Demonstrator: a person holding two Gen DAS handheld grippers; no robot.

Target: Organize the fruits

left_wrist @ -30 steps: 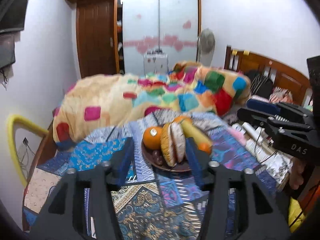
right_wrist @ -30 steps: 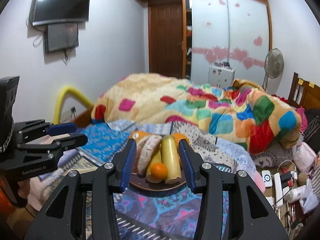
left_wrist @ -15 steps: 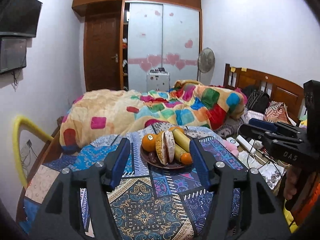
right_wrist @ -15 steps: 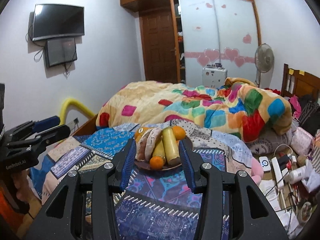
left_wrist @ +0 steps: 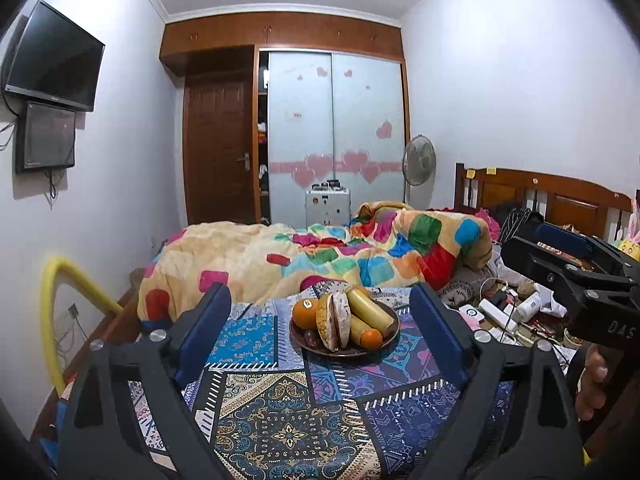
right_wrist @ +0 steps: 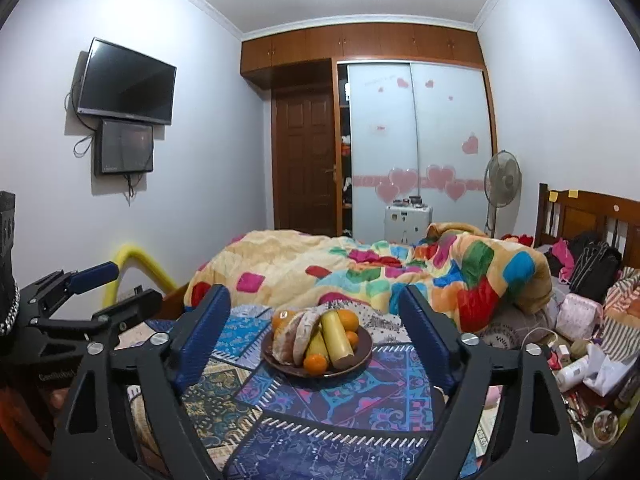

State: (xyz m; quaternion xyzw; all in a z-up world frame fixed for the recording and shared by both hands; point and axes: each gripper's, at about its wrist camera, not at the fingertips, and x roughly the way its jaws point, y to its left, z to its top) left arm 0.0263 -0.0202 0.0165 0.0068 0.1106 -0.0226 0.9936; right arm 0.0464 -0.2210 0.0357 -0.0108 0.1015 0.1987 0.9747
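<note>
Fruit (left_wrist: 346, 322) heaped on plate (left_wrist: 390, 338) looks light, round, roll-prone; grip an orange's sides. Left gripper (left_wrist: 320, 334), right gripper (right_wrist: 314, 334) have just been opening, released, empty.

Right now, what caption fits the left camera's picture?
Open left gripper faces a plate of fruit on a patterned bedspread.

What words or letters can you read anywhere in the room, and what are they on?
"DAS": white letters on the black body of the right claw, seen from the left wrist camera.
A pale word on the black body of the left claw: too blurred to read.
Small sticker on the orange on the plate: too small to read.
Yellow sticky notes on the headboard: no writing can be made out.
</note>
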